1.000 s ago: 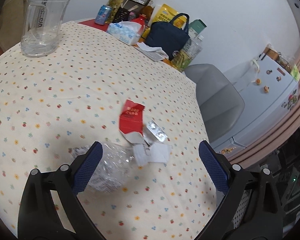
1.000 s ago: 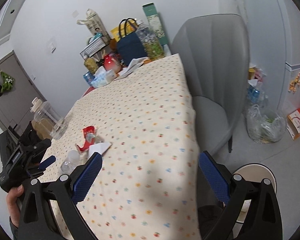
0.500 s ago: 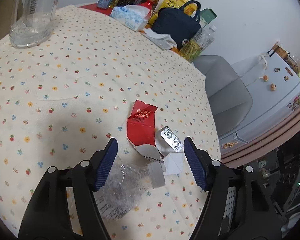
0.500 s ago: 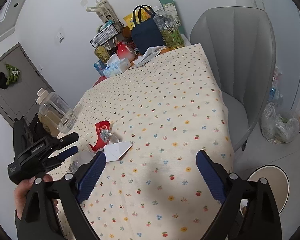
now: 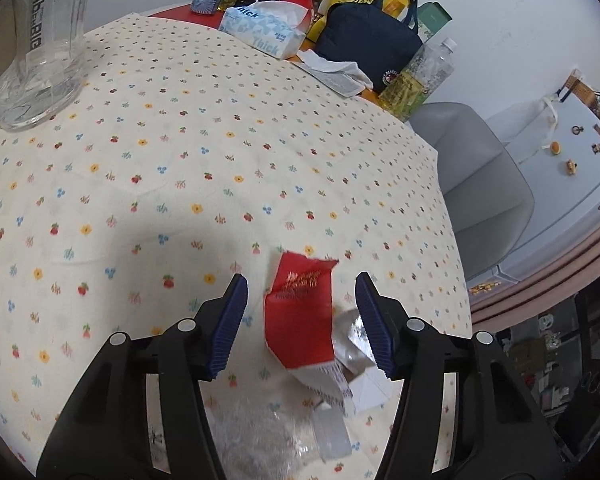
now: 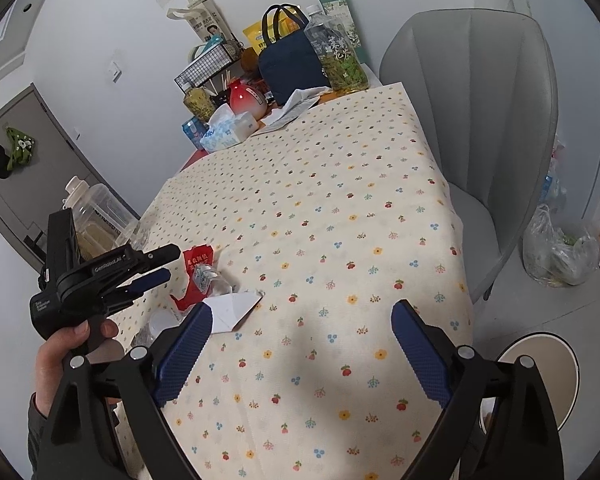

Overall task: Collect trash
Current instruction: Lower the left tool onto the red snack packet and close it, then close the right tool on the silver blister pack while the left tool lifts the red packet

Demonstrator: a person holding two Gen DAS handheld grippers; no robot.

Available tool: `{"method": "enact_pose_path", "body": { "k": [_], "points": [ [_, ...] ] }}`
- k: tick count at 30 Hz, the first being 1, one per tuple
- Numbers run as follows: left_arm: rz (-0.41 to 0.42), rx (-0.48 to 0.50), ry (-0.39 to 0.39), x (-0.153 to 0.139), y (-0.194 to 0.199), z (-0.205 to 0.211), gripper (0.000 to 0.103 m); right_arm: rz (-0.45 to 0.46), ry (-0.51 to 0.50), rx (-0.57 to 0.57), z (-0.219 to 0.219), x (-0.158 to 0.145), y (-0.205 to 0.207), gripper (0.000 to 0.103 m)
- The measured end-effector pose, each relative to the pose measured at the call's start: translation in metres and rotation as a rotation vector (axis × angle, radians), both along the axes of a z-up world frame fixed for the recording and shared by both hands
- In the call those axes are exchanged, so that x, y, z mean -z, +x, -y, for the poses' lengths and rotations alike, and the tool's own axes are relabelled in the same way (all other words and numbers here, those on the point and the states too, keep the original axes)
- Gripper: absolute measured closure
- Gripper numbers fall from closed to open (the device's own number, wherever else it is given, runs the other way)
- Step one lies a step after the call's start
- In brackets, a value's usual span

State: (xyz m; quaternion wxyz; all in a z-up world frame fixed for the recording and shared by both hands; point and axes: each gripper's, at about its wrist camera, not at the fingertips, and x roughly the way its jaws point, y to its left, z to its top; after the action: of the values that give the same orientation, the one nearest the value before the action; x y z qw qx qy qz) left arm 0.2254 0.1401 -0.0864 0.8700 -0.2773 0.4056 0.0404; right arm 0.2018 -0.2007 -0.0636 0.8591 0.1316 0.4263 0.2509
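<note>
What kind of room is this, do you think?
Probably a home dining corner: a table with a flowered tablecloth, a gray chair beside it, and a magnet-dotted fridge nearby.

"Thick" is printed on the tissue box [image 5: 262, 30].

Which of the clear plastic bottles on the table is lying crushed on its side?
The crushed bottle beneath the left hand-held gripper; the tea bottle and jug stand upright.

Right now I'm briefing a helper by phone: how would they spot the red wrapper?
Find the flowered tablecloth and go to its near edge, away from the tissue box. There, between the fingers of the left gripper, lies the red wrapper. Its torn red face with gold print stands out from the white paper and clear crushed bottle beside it.
</note>
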Motion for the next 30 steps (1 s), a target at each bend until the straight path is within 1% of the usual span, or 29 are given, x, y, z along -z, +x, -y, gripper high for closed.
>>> {"method": "enact_pose_path", "body": {
  "k": [3,5,6,9,10,11,13,14,17,25,27,28,29,30],
  "points": [
    [-0.014,0.004,0.009,0.002,0.01,0.0,0.055,-0.008,-0.008,0.003,-0.002,0.002,0.004,0.014],
    [-0.022,0.012,0.02,0.003,0.015,0.001,0.062,-0.015,-0.012,0.006,-0.003,0.004,0.006,0.014],
    [-0.024,0.015,0.026,0.004,0.017,0.002,0.063,-0.017,-0.014,0.007,-0.003,0.005,0.007,0.014],
    [-0.035,0.024,0.037,0.008,0.022,0.004,0.073,-0.024,-0.016,0.007,-0.005,0.006,0.009,0.014],
    [-0.039,0.026,0.037,0.01,0.023,0.004,0.078,-0.025,-0.017,0.006,-0.005,0.006,0.009,0.014],
    [-0.04,0.028,0.035,0.011,0.023,0.004,0.086,-0.025,-0.019,0.005,-0.006,0.005,0.009,0.014],
    [-0.039,0.032,0.037,0.012,0.022,0.005,0.097,-0.025,-0.021,-0.001,-0.01,0.004,0.01,0.014],
    [-0.032,0.029,0.035,0.011,0.02,0.004,0.1,-0.024,-0.022,-0.005,-0.012,0.004,0.01,0.014],
    [-0.013,0.021,0.035,0.007,0.012,0.001,0.101,-0.02,-0.028,-0.022,-0.02,0.002,0.012,0.014],
    [0.05,-0.009,0.035,-0.007,-0.005,-0.013,0.102,-0.021,-0.033,-0.071,-0.047,0.001,0.015,0.014],
    [0.045,-0.019,0.005,-0.006,-0.005,-0.019,0.101,-0.024,-0.03,-0.073,-0.049,0.003,0.014,0.014],
    [0.041,-0.013,-0.008,-0.005,-0.004,-0.02,0.095,-0.026,-0.028,-0.07,-0.049,0.003,0.014,0.014],
    [0.034,-0.009,-0.014,-0.004,-0.002,-0.019,0.074,-0.028,-0.026,-0.067,-0.048,0.004,0.014,0.014],
    [0.024,-0.01,-0.012,-0.002,0.0,-0.018,0.059,-0.031,-0.025,-0.061,-0.047,0.005,0.013,0.014]
  ]
}}
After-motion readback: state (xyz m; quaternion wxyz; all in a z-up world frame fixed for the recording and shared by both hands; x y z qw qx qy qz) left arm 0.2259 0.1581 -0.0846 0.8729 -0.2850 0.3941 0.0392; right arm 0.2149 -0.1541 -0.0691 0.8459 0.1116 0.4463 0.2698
